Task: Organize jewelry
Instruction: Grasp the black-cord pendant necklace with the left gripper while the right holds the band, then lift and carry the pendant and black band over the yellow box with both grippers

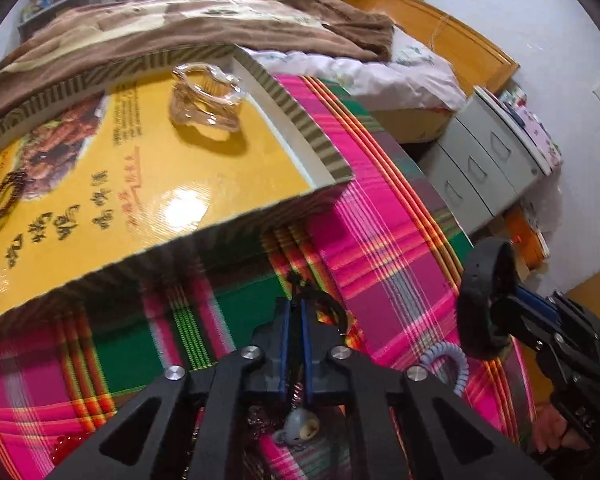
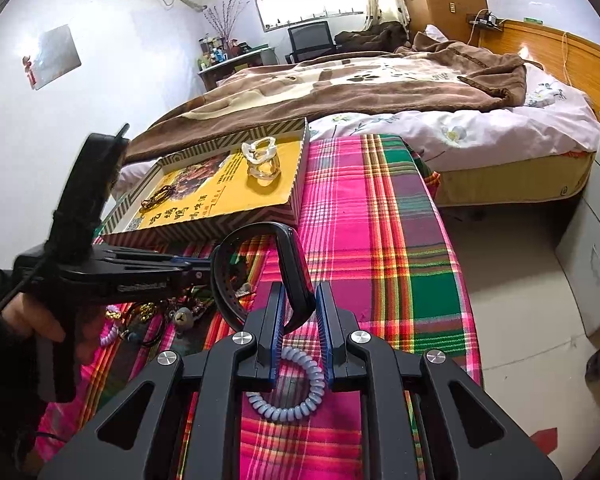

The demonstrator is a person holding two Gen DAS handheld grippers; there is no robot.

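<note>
Left wrist view: the left gripper [image 1: 296,300] was clamped on the black band [image 1: 332,312]; at eleven o'clock, the tray [image 1: 292,120] held a clear bracelet [image 1: 204,98].

Right wrist view: the right gripper [image 2: 298,312] clasped that band's body, while trinkets [image 2: 148,316] waited loose at nine o'clock.

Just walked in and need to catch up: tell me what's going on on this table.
A person is sorting jewelry with a handheld gripper in each hand. The right gripper is clamped on a black wristband, held above the plaid tablecloth; the left gripper is shut on the band's other end. A clear chunky bracelet and a dark bead bracelet already lie in the yellow box lid. A blue coil tie and more trinkets still sit on the cloth.
</note>
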